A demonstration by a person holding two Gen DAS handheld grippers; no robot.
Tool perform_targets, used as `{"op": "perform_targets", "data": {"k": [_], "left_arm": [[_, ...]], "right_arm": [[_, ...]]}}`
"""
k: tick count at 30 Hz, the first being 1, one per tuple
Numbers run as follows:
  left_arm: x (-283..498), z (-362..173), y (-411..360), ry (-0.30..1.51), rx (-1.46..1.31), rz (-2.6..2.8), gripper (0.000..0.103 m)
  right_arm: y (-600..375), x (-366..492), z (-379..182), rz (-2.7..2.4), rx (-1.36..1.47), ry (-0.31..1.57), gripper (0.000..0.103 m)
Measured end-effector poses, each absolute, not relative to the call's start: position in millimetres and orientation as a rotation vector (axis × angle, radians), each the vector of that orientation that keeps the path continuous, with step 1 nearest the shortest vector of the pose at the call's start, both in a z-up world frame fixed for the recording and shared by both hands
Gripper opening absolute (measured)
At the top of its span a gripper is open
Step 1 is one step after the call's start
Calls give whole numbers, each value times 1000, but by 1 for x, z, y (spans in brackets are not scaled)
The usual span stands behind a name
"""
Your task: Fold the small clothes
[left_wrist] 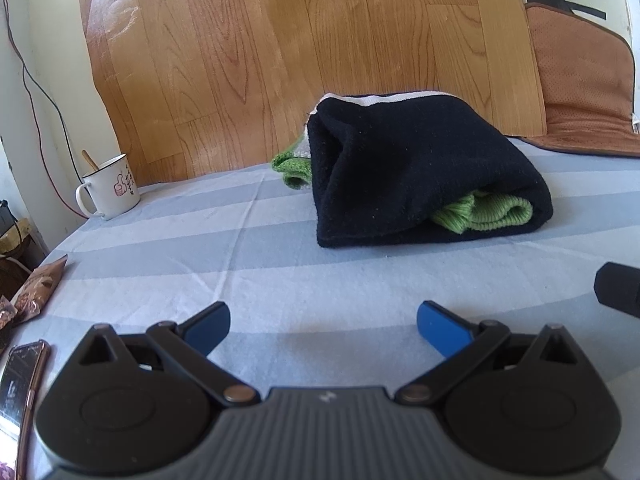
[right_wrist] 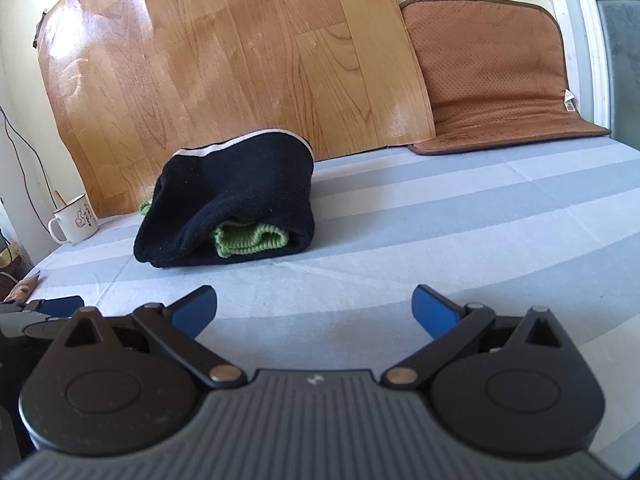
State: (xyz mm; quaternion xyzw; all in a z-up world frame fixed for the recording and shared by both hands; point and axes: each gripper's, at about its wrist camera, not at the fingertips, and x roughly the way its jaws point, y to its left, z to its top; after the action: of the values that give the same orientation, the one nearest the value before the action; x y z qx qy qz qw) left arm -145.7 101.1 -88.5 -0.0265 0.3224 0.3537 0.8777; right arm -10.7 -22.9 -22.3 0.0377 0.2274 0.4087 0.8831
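A folded black fleece garment (left_wrist: 424, 176), white-trimmed and bulging around a ribbed lime-green knit (left_wrist: 486, 212), sits mid-bed on the blue-and-white striped sheet (left_wrist: 240, 248), near the wood-grain panel (left_wrist: 300, 48). Both tools hang back from it: the left gripper (left_wrist: 323, 330) and right gripper (right_wrist: 314, 310) have their blue-padded jaws spread wide, holding nothing. The plump, soft bundle looks liable to spring open, and the protruding knit may slip out if nudged. An enamel mug (left_wrist: 110, 186) stands at the bed's far left edge.
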Motion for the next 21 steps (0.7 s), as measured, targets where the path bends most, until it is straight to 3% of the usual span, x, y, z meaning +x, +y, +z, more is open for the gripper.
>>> {"op": "perform_targets", "data": {"k": [21], "left_arm": [[-151, -87, 107, 653, -110, 720, 103]], "right_arm": [[-22, -14, -23, 839, 71, 454, 103]]}}
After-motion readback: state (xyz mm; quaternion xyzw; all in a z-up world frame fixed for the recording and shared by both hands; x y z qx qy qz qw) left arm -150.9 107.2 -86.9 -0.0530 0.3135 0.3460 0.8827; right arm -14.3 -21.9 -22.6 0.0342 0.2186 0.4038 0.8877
